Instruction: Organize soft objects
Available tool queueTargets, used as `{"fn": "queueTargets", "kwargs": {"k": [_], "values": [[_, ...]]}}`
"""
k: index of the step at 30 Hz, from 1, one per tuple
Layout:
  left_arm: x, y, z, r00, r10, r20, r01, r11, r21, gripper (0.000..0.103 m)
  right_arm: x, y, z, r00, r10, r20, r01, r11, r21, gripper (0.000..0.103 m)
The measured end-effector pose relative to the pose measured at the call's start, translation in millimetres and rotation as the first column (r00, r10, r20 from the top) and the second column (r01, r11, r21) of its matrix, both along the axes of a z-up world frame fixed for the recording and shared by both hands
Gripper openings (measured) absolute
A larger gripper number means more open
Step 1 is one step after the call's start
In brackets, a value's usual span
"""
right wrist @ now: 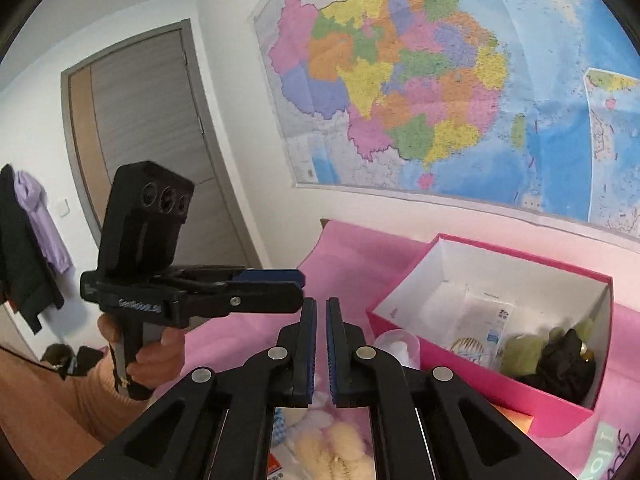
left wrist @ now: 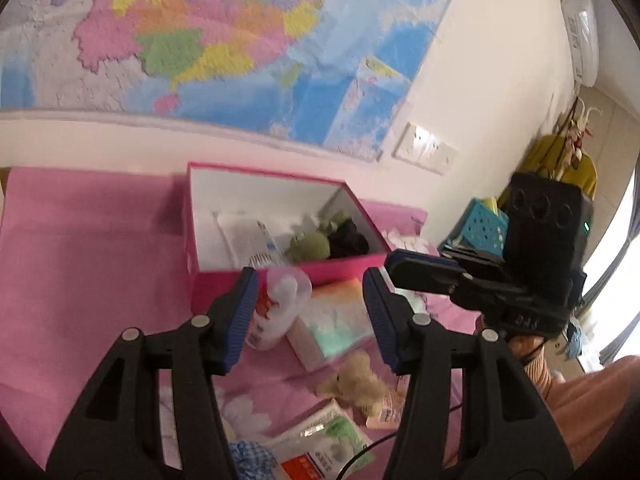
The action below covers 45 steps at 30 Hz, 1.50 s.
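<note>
Left gripper [left wrist: 310,312]: jaws spread wide, empty, above the clutter.
Right gripper [right wrist: 321,344]: jaws nearly together, holding nothing.
Plush toy [left wrist: 358,382]: in front of the pink box [left wrist: 280,276]; probably light, squashy; pinch the body.

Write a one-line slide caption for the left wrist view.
Open left gripper hovers over cream plush toy and packets on pink cloth, before the pink box holding green and black soft items.
</note>
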<state>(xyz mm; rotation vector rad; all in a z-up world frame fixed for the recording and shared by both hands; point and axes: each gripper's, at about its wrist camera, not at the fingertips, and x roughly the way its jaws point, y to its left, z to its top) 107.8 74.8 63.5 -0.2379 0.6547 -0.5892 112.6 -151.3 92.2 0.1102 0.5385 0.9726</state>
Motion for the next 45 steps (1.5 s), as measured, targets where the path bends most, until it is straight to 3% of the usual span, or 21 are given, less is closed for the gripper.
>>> {"fn": "queueTargets", "kwargs": {"k": [3,5,6,11,16,24,30,35,36,37,38,43,45], "values": [[-2,-9,-24,0.996,-0.042,-0.073,0.043,0.999,0.012,0.055,3,-6,-16,0.997,0.021,-0.081,-0.023,0.999,-0.027,0.012],[-3,-17,-40,0.990,-0.069,-0.119,0.071,0.997,0.016,0.055,0,-11,-32,0.992,0.002,-0.124,-0.011,0.997,-0.076,0.035],[-4,-20,-48,0.987,-0.076,-0.138,0.080,0.997,0.022,0.055,-1,-13,-42,0.989,-0.004,-0.150,-0.010,0.996,-0.091,0.039],[-5,-35,-79,0.969,-0.106,-0.222,0.113,0.993,0.020,0.055,-18,-27,-84,0.963,-0.016,-0.267,-0.017,0.993,-0.120,0.048],[-8,-40,-89,0.971,-0.050,-0.236,0.077,0.991,0.109,0.055,-37,-22,-107,0.958,-0.022,-0.284,-0.037,0.979,-0.202,0.060],[-15,-30,-109,0.950,-0.044,-0.308,0.093,0.985,0.144,0.056,-28,-27,-143,0.890,-0.033,-0.454,-0.032,0.991,-0.134,0.060],[-26,-13,-103,0.953,-0.028,-0.301,0.071,0.988,0.134,0.057,-27,-20,-136,0.895,-0.007,-0.445,-0.035,0.996,-0.085,0.060],[-31,-9,-105,0.952,-0.015,-0.304,0.060,0.989,0.139,0.057,-17,-4,-142,0.861,0.008,-0.508,-0.042,0.998,-0.056,0.060],[-31,-9,-106,0.952,-0.013,-0.307,0.059,0.988,0.141,0.057,-14,-3,-146,0.848,0.003,-0.530,-0.040,0.998,-0.058,0.056],[-32,-9,-107,0.950,-0.012,-0.313,0.059,0.988,0.143,0.057,-12,-1,-150,0.839,0.001,-0.544,-0.041,0.997,-0.061,0.041],[-33,-8,-108,0.948,-0.012,-0.317,0.060,0.988,0.141,0.057,-11,-1,-153,0.838,-0.001,-0.546,-0.037,0.998,-0.060,0.035],[-35,-8,-112,0.940,-0.040,-0.340,0.083,0.990,0.113,0.057,-17,-11,-149,0.865,-0.005,-0.501,-0.009,1.000,-0.025,0.027],[-36,-11,-111,0.935,-0.082,-0.346,0.111,0.992,0.066,0.058,-20,-22,-141,0.878,-0.011,-0.479,0.013,1.000,0.000,0.027]]}}
